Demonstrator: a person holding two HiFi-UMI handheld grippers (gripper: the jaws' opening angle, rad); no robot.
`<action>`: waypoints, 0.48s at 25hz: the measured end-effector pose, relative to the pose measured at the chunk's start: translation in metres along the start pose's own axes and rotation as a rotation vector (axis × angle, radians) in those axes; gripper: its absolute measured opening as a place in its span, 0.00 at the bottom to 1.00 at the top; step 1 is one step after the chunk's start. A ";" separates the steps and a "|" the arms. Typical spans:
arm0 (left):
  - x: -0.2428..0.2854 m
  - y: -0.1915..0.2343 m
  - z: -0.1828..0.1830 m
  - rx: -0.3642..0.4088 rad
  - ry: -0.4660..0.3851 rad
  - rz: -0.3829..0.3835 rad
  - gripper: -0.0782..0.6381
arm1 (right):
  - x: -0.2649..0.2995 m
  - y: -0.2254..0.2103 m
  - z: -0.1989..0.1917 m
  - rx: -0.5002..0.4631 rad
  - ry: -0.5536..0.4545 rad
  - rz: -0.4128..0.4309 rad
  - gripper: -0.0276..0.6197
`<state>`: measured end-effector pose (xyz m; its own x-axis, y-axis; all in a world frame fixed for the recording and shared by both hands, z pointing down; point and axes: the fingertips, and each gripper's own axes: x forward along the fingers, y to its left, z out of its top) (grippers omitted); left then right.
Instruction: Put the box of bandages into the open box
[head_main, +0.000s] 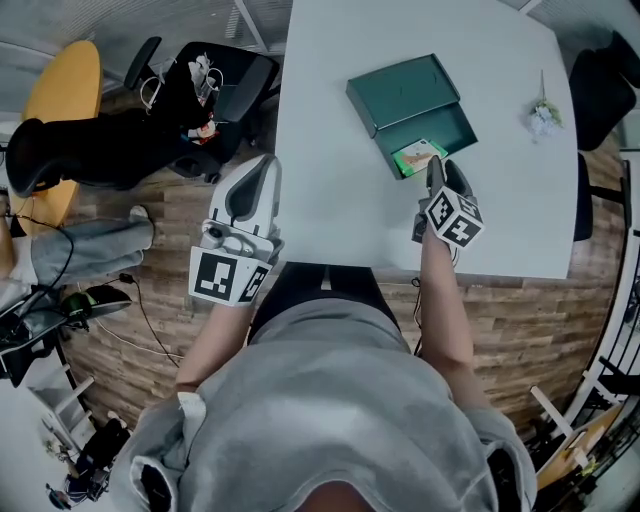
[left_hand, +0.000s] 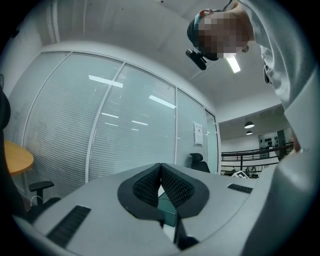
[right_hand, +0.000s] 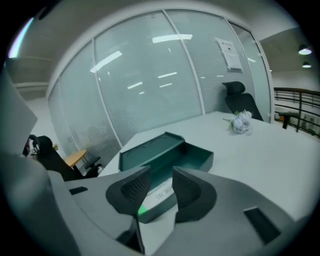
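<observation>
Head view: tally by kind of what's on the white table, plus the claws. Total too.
Open green box: 1
Box of bandages, lying in the open green box: 1
White flower sprig: 1
Claws: 2, left claw shut, right claw open
Total: 5

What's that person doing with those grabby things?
A person is working at a white table with a gripper in each hand. The box of bandages lies in the near end of the open green box. The right gripper sits just behind it, jaws apart, not gripping. The left gripper is shut and empty.
</observation>
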<state>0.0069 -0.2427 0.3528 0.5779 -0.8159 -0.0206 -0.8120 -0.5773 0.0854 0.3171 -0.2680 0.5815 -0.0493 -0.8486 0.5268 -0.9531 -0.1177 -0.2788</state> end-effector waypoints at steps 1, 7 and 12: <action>0.001 -0.001 0.002 -0.001 -0.006 -0.006 0.13 | -0.008 0.009 0.013 -0.047 -0.040 0.032 0.26; 0.007 -0.005 0.018 -0.001 -0.045 -0.031 0.13 | -0.063 0.078 0.097 -0.268 -0.285 0.218 0.13; 0.007 -0.005 0.038 0.007 -0.076 -0.026 0.13 | -0.109 0.110 0.140 -0.279 -0.408 0.259 0.13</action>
<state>0.0121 -0.2469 0.3146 0.5910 -0.8007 -0.0979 -0.7977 -0.5982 0.0766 0.2590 -0.2606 0.3808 -0.2255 -0.9691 0.1004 -0.9709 0.2150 -0.1055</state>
